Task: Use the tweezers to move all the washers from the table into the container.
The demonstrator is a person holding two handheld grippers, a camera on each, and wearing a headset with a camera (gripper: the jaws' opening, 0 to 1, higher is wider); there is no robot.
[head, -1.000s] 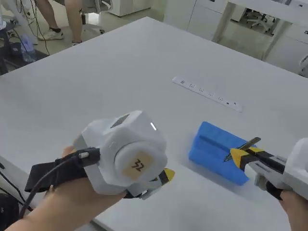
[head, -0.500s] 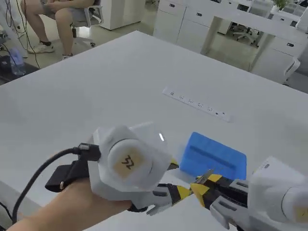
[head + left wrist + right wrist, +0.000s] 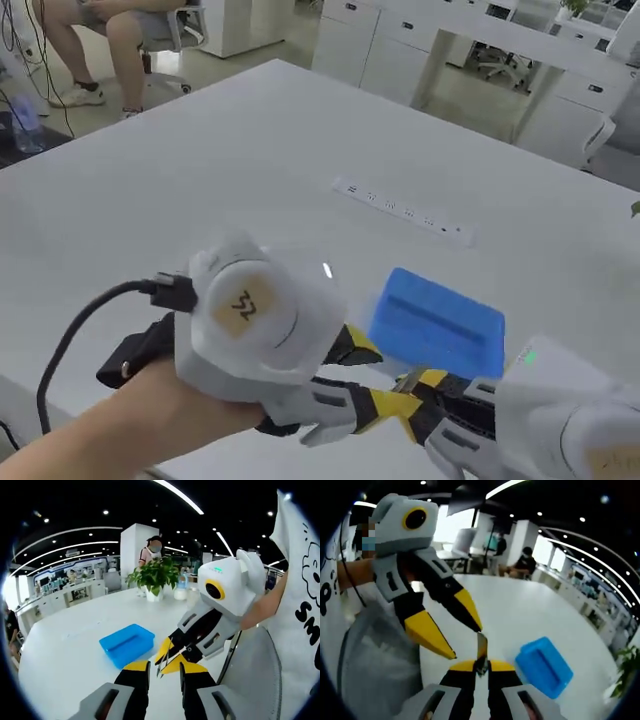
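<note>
The left tool (image 3: 163, 668) is released: in the left gripper view its 2 yellow-tipped jaws stand apart with a clear gap. The right tool (image 3: 481, 666) is clenched on the tweezers (image 3: 481, 647), whose thin metal blades stick up from between its 2 jaws.

The right gripper view shows the tweezers' tip reaching toward the open jaws of the left tool, close to the upper jaw's tip; whether they touch cannot be told. The left gripper view shows the same meeting from the other side, with the tweezers' point low between that tool's own jaws. In the head view the left tool's white housing covers most of this, and the tweezers are too small to make out.

The blue container (image 3: 438, 322) sits on the white tabletop (image 3: 200, 170), just beyond and right of the 2 tools. The left gripper view looks into its open top. A white power strip (image 3: 400, 210) lies farther back, well apart from it.

The tools meet above the tabletop's near edge. Left of and beyond the container the surface runs bare to the far corner. A potted plant (image 3: 155, 577) in the left gripper view stands well beyond the container.
</note>
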